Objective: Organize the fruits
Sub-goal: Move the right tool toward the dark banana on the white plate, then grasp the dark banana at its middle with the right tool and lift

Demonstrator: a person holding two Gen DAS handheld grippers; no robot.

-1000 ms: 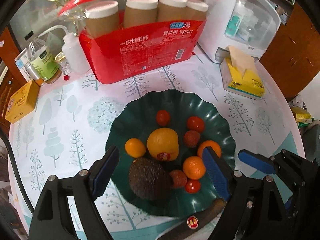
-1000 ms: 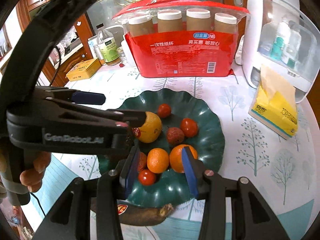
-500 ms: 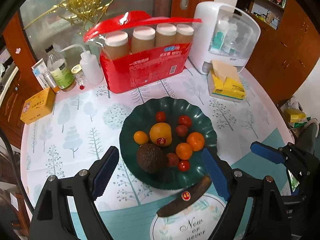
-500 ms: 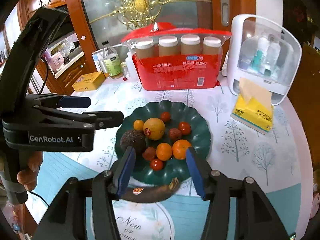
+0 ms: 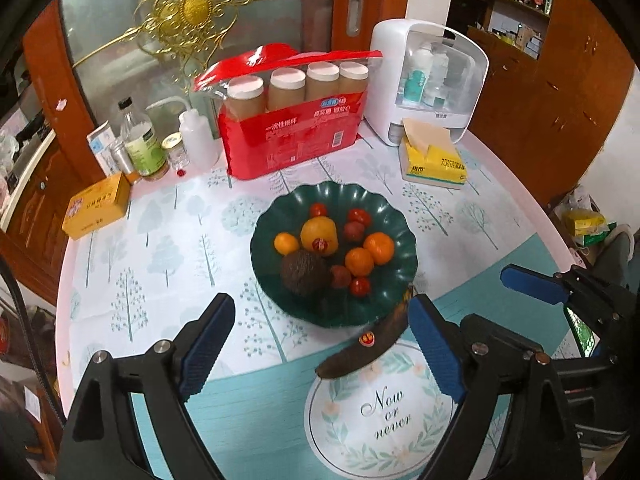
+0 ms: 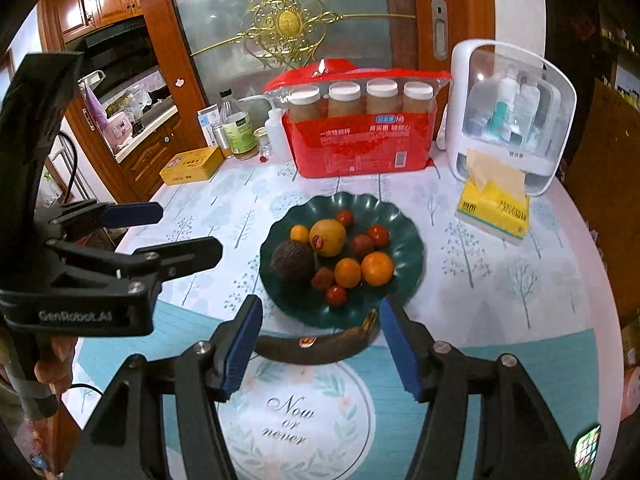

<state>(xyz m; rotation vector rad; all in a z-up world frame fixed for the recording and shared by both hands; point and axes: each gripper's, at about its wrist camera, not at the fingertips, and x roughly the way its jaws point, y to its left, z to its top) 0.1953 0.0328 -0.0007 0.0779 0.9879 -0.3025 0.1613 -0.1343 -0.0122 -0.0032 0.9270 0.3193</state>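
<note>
plate: dark green scalloped plate (image 5: 404,236) near middle of the round table (image 5: 160,240), slightly toward its near edge
fruit on plate: avocado (image 5: 305,273), big yellow-orange fruit (image 5: 319,236) with sticker, three small oranges, three cherry tomatoes, two reddish lychee-like fruits, all inside rim
banana: overripe dark banana (image 6: 320,346) off the plate, on table just beside plate's near rim, tip touching or overlapping rim, can't tell which
left gripper (image 5: 320,344): jaws wide apart, nothing between, hovering over near edge of table
right gripper (image 6: 320,348): jaws have just been opening, nothing gripped, banana seen between them below, pads clear of it
back edge: red cup pack (image 5: 296,136), tissue pack (image 5: 434,160), white cabinet (image 5: 424,80), bottles, yellow box (image 5: 96,210)
</note>
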